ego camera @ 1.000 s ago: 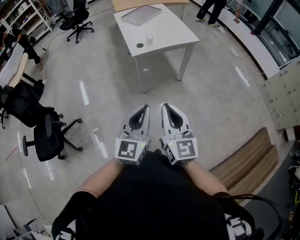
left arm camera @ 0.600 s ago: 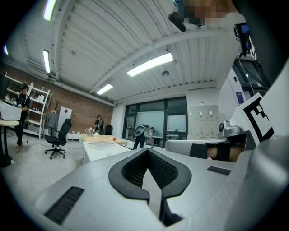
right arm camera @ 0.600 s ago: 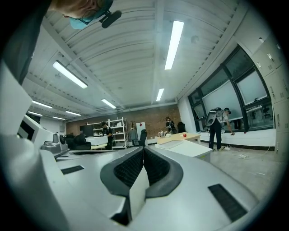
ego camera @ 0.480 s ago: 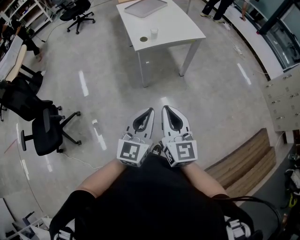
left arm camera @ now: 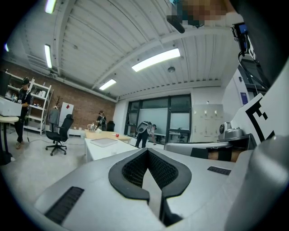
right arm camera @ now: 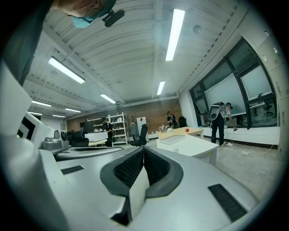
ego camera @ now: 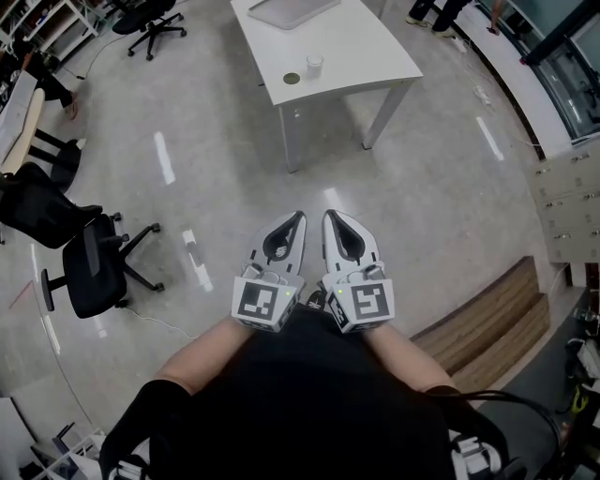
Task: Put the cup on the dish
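Far ahead in the head view stands a white table [ego camera: 356, 56]. On its near left part sit a small clear cup [ego camera: 314, 65] and, just left of it, a small dark round dish [ego camera: 292, 79], apart from each other. My left gripper [ego camera: 298, 218] and right gripper [ego camera: 329, 216] are held side by side close to the body, over the floor and well short of the table. Both are shut and empty, their tips meeting. The left gripper [left arm camera: 147, 150] and the right gripper [right arm camera: 143, 149] each point level toward the table [right arm camera: 192, 145].
A grey tray [ego camera: 291, 9] lies at the table's far end. Black office chairs [ego camera: 94, 267] stand at the left and another chair [ego camera: 150, 19] at the top left. A wooden step [ego camera: 487, 323] and grey lockers [ego camera: 572, 202] are at the right. People stand by the far windows.
The table with cup and dish has shifted down in the head view and looks nearer. Both grippers stay side by side and shut.
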The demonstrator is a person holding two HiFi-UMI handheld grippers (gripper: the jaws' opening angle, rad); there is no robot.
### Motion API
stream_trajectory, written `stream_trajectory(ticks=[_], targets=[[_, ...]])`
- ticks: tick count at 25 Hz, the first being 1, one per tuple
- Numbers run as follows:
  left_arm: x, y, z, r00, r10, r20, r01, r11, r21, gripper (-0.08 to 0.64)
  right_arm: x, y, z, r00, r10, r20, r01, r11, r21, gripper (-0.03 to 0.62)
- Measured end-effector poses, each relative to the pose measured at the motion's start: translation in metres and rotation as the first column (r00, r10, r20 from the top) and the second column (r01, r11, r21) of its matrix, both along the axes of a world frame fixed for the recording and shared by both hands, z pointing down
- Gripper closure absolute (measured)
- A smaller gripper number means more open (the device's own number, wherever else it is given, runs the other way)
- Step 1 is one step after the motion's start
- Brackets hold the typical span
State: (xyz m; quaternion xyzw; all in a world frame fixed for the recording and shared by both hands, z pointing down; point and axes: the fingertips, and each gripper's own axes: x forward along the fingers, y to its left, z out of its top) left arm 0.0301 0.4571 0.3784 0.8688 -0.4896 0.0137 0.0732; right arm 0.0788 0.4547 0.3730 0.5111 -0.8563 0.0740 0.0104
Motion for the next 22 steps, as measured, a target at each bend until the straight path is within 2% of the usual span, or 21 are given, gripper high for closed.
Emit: stream_trajectory(ticks=[10,22], targets=[[-0.033,-0.119,0.002,0.999,0.030,-0.014,-0.030,0.999,0.012,0.563,-0.026,-0.110,0.002,0.999,0.043,-0.028,-0.044,0.999,-0.020,0.580],[-0.078,-0.199,-0.008,0.995,0.087,-0.042,-0.085,0.996,0.036,0.563,-0.073,-0.189,-0.013,0.996,0.077,-0.048,-0.076,0.997,0.032,0.580]])
